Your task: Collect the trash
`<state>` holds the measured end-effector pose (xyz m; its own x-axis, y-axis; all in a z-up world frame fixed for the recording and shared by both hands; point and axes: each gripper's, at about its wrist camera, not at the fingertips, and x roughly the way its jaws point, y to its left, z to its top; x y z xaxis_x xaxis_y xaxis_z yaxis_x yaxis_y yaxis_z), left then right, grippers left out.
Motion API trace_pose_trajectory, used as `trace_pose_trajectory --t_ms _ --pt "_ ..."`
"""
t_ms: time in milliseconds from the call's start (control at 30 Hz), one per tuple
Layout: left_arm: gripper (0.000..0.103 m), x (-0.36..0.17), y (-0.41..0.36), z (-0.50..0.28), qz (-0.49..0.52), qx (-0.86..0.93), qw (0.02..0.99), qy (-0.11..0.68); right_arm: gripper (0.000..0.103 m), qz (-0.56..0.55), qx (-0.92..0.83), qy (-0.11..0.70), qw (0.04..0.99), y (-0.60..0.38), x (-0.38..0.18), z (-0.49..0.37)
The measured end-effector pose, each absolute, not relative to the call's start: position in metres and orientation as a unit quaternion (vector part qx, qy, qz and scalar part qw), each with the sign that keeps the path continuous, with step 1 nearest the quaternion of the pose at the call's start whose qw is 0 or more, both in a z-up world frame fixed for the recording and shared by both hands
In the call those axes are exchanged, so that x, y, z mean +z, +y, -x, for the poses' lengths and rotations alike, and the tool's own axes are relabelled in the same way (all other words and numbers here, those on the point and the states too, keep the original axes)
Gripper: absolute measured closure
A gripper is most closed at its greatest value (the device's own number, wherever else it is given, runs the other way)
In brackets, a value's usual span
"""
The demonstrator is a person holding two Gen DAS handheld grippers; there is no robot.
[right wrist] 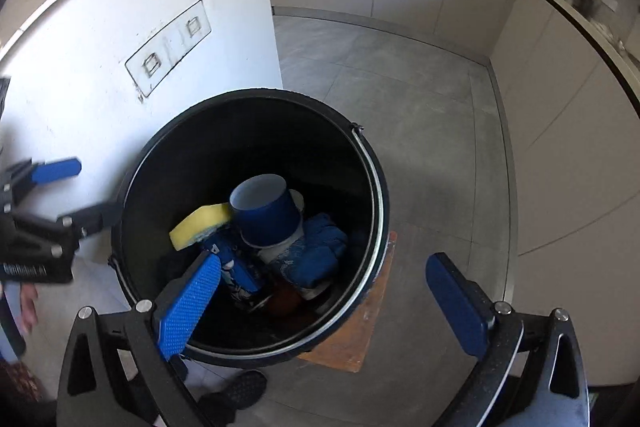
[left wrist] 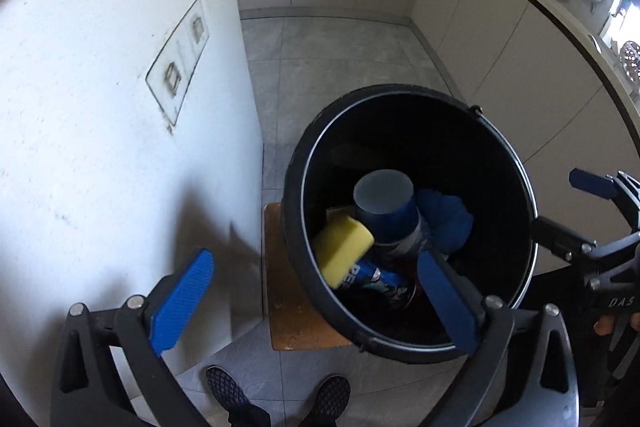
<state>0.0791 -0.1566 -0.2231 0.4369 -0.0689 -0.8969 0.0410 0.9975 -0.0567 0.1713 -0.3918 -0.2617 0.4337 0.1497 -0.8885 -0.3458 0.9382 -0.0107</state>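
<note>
Both grippers are held over a black bin [left wrist: 408, 155], which stands on a brown board [left wrist: 288, 307] beside a white wall [left wrist: 120, 107]. The left gripper [left wrist: 316, 299] is seen with its jaws wide apart and nothing between them; its right jaw overlaps the bin's rim. The right gripper [right wrist: 332, 307] is likewise spread and empty, its left jaw over the bin. Ahead of the jaws, 1 yellow sponge [left wrist: 346, 249], 1 blue cup [left wrist: 386, 205], 1 blue can [left wrist: 376, 277] and a blue cloth [left wrist: 446, 217] lie inside the bin.

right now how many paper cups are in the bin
1 clearly: a blue cup on top of the pile in the bin, beside the yellow sponge. Others may be hidden underneath.
</note>
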Motion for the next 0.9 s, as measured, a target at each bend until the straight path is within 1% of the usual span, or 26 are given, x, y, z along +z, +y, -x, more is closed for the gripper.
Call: trace_pose_trajectory --t_ms 200,433,900 --pt "0.0 -0.216 -0.153 -0.079 0.01 -0.03 0.851 0.524 0.0 0.079 0.134 0.509 0.847 -0.385 -0.258 -0.164" --pt "0.0 -0.202 -0.144 -0.079 0.001 -0.032 0.855 0.517 0.0 0.075 0.126 0.497 0.855 -0.381 -0.239 -0.152" --pt "0.0 -0.117 -0.144 -0.031 -0.018 -0.052 0.884 0.464 0.0 0.043 0.074 0.454 0.887 -0.383 -0.158 -0.089"
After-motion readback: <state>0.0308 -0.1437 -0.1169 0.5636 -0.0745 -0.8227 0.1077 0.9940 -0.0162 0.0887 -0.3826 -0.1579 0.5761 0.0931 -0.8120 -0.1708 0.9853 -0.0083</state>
